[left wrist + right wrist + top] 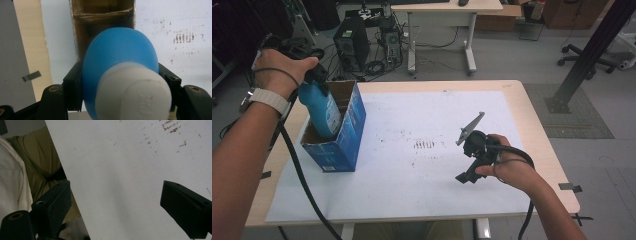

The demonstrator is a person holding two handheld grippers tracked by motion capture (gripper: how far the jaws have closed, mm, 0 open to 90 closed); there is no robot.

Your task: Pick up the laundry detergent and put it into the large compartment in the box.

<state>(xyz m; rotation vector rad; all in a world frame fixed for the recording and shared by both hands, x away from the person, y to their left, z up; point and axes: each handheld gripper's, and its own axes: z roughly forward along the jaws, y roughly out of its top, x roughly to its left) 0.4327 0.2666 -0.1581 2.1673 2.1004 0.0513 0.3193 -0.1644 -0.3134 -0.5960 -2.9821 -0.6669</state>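
1. The left gripper (pixel 314 75) has its jaws clamped on the neck of a blue bottle (pixel 323 110), and in the left gripper view the black pads (pixel 72 86) press against both flanks of the bottle (pixel 120 57).
2. That bottle hangs upright with its lower end inside the open blue cardboard box (pixel 349 135), which stands near the left edge of the table (pixel 539 135), on the white sheet (pixel 422 185) that covers most of it.
3. Inside the box (pixel 105 13) there is brown cardboard wall and shadow; whether the bottle's base touches the bottom is hard to tell from here.
4. The bottle: bright blue rounded body, a pale label panel on its side, a white cap (pixel 133 93) nearest the left gripper's camera.
5. The left hand (pixel 279 70) wraps over the gripper from above, wrist bent, a light strap on the wrist, cable trailing down past the table's front edge.
6. Over toward the right edge, the right gripper (pixel 469 160) hovers above the sheet with its jaws spread wide and nothing between them, the right hand (pixel 507 167) gripping from the side.
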